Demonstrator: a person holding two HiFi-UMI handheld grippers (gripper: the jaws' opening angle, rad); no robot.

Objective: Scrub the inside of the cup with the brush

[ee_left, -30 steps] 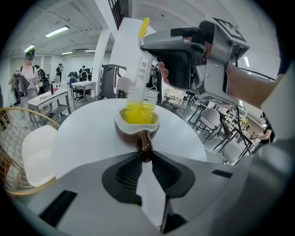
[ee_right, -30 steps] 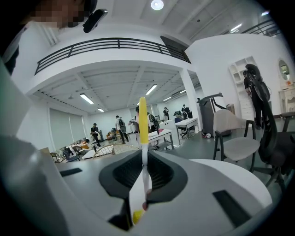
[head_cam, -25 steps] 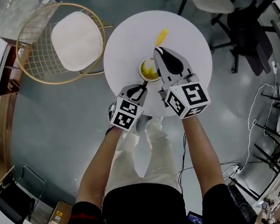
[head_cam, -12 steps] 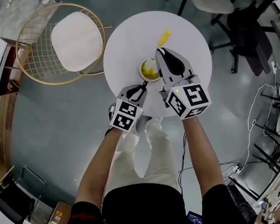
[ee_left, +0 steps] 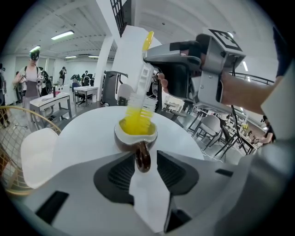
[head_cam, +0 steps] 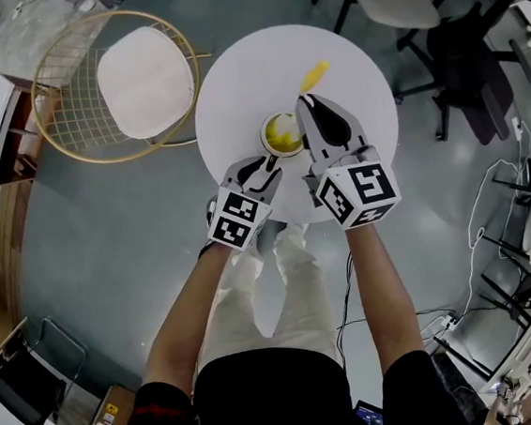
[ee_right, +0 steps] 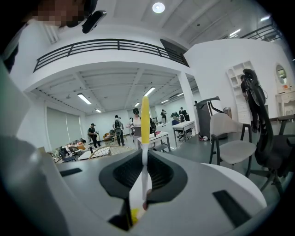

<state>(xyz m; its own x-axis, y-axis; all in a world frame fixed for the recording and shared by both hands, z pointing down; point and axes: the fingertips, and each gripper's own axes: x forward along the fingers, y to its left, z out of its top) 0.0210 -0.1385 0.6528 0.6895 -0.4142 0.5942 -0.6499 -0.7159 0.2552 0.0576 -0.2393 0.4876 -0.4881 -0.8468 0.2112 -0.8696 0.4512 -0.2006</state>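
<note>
Yellow bristles of the brush (head_cam: 285,136) stand inside the cup (head_cam: 265,136) on the table (head_cam: 233,78) in the head view, with the left hand-held gripper (head_cam: 268,165) and the right hand-held gripper (head_cam: 306,108) just beside the cup.

Left gripper view: the jaws have just been opening and stand apart around the cup's handle (ee_left: 142,156). Re-clamp before scrubbing.

Right gripper view: the jaws clamp the brush. Keep strokes short.

In the head view, near centre, the right gripper (head_cam: 311,108) hid most of the brush (head_cam: 313,73), only its yellow end showing, and the right rim of the cup (head_cam: 281,133). Low in the right gripper view, the jaws covered the bristles
</note>
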